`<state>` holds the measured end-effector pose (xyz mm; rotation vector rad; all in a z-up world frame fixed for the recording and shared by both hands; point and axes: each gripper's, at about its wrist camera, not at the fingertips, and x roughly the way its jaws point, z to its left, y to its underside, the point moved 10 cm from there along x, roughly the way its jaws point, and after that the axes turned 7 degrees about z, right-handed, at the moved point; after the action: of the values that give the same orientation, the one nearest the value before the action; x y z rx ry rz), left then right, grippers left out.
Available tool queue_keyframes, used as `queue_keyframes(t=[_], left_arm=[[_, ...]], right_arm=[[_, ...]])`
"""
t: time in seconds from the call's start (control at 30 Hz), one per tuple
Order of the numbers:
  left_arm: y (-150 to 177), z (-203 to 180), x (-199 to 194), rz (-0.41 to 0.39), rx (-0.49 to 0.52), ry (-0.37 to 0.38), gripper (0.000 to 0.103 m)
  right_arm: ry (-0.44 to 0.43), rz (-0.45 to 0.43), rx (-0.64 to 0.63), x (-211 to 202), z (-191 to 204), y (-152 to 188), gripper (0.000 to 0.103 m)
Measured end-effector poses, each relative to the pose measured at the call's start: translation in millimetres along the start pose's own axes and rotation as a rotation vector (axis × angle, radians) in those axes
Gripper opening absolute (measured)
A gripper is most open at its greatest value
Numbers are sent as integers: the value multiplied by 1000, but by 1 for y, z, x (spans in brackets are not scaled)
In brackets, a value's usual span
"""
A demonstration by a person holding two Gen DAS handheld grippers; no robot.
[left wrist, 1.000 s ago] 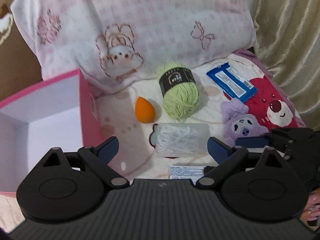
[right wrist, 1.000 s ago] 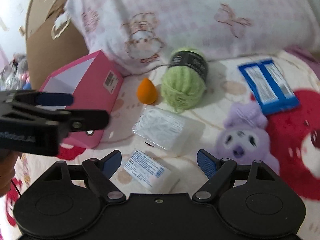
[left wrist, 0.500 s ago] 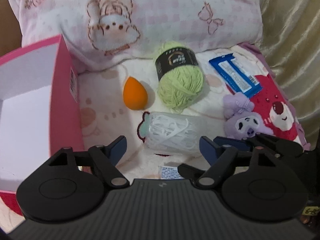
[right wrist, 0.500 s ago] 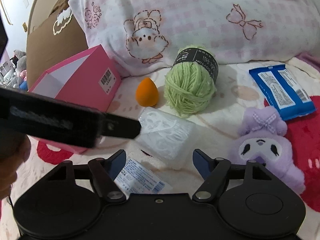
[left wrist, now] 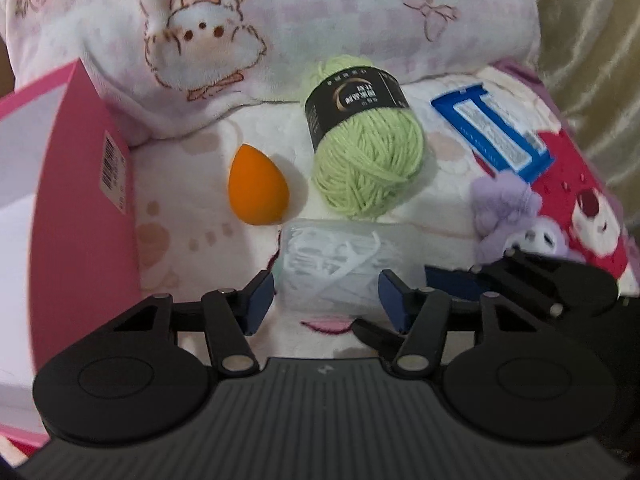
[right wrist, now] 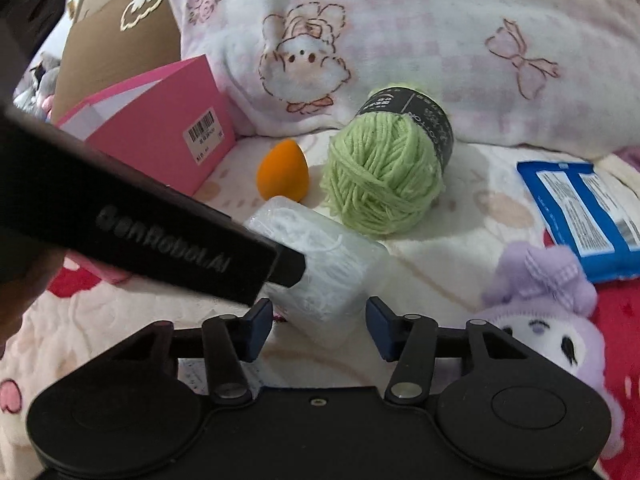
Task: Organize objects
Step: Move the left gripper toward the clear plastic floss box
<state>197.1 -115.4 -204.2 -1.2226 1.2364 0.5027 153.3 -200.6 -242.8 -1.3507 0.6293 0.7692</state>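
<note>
Brown cardboard [right wrist: 120, 40] only in right view; both grippers' fingers closing around floss box [left wrist: 340, 268], not touching.

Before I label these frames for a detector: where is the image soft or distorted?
Left wrist view: blue wipes packet and purple plush toy smear at the right edge. Right wrist view: black left gripper is a blurred bar; green yarn ball stays sharp.

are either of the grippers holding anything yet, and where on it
Nothing yet. Both the left gripper and right gripper have been closing around the clear box of floss picks, pads not visibly touching.
</note>
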Motion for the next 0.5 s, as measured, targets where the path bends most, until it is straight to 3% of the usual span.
queue_keyframes(t=[0.2,0.33,0.5], left_arm=[[-5,4,5,15,-72,24,57],[-4,2,7,33,-64,5,63],[1,-6,6,71,-58,0,59]], right_arm=[[-28,-3,-7,0,-4,1,53],[-37,3,4,-2,-4,1,53],[-40,12,0,-2,-3,3,55]])
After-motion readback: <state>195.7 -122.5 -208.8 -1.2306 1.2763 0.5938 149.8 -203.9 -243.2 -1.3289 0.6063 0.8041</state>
